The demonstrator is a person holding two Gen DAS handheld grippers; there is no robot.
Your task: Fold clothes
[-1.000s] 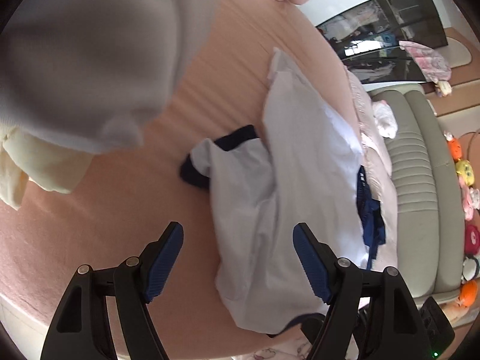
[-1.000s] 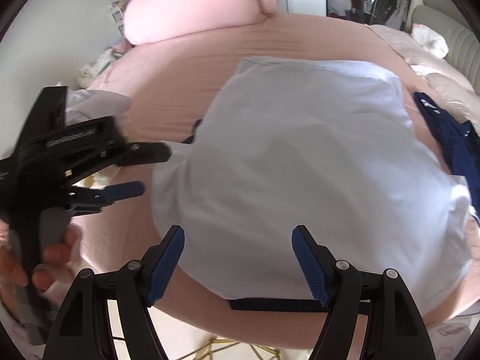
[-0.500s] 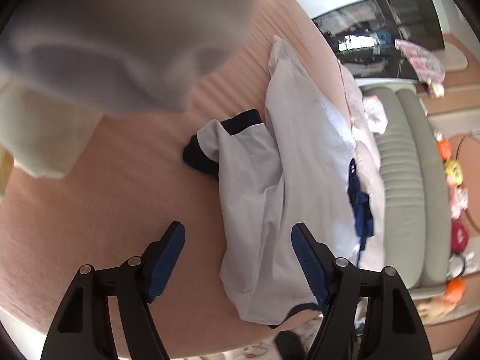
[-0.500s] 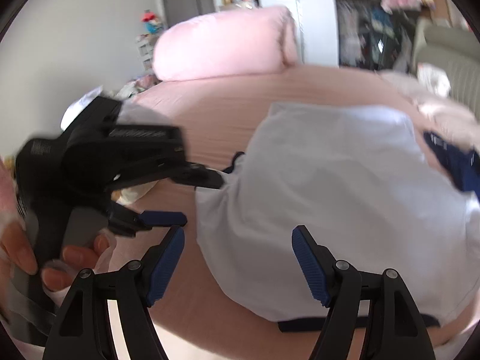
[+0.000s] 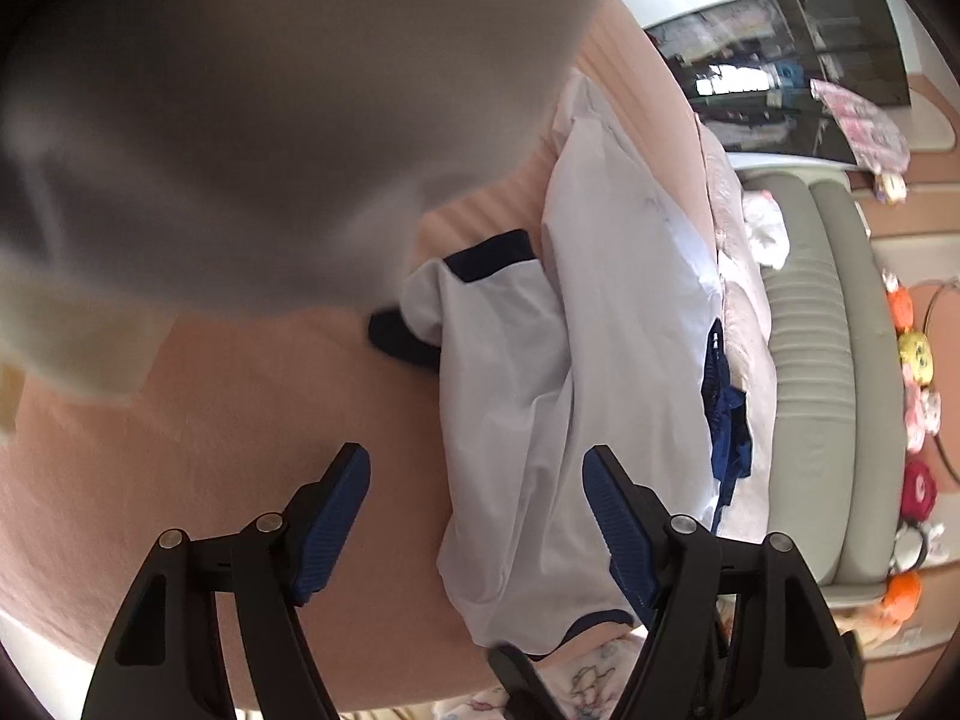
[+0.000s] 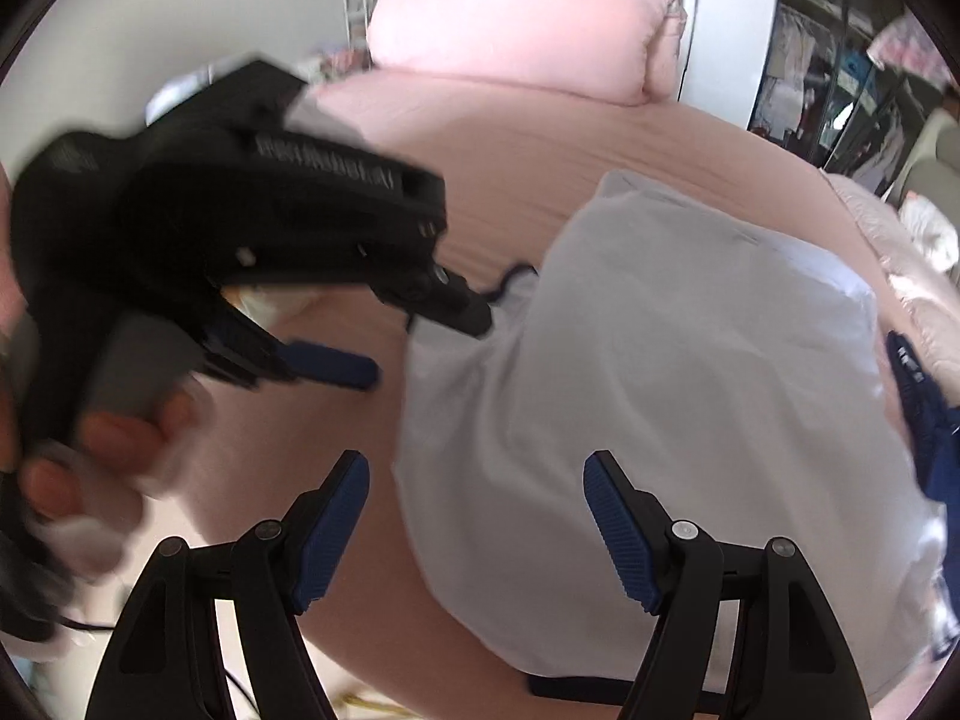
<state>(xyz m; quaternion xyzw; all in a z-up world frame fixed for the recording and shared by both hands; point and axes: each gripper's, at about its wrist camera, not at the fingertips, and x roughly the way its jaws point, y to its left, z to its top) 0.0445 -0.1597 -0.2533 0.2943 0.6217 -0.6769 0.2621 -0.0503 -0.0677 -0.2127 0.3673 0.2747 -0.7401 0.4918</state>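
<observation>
White shirt [image 6: 678,396] lies rumpled on the pink bed [image 6: 540,150], sleeve bunched beside it; left gripper [image 5: 474,516] and right gripper [image 6: 477,522] gape empty, risking a creased-in fold

White shirt [image 6: 690,396] on pink bed [image 6: 540,156], open right hand-held gripper [image 6: 474,516] above

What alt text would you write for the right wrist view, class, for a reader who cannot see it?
A white shirt with navy trim lies spread on a pink bed, with the open right claw hovering empty over its near edge. The left claw, held in a hand, reaches in from the left, blurred.
</observation>
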